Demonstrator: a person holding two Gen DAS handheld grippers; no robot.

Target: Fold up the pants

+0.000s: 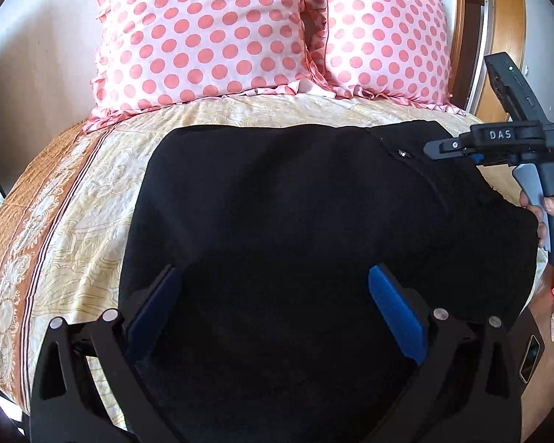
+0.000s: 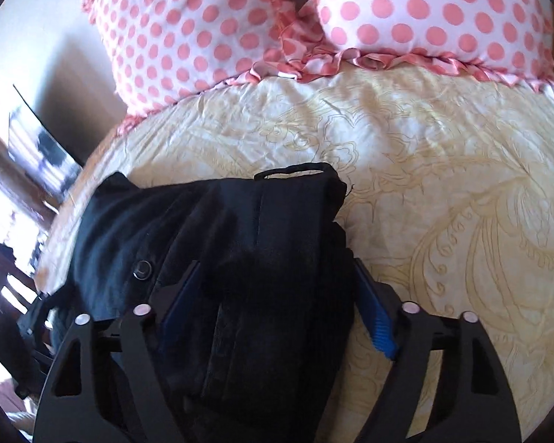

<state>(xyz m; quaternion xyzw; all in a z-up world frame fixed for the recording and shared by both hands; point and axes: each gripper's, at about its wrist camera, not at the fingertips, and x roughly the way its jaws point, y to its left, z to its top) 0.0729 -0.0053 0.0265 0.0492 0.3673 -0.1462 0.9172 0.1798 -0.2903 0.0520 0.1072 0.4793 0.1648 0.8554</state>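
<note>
Bedspread (image 1: 240, 114) w/ black pants (image 1: 295, 203), both hand-held grippers wide, pants' near edge hidden

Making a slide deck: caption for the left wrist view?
Open left gripper hovers over folded black pants on a cream patterned bedspread, right gripper alongside.

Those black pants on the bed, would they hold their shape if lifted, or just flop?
Probably flop: the black pants lie soft and creased on the bedspread, so unsupported parts would likely droop. The waist end with the button looks thicker and layered, so perhaps heavier there. The woven cloth seems unlikely to slip from the blue pads.
</note>
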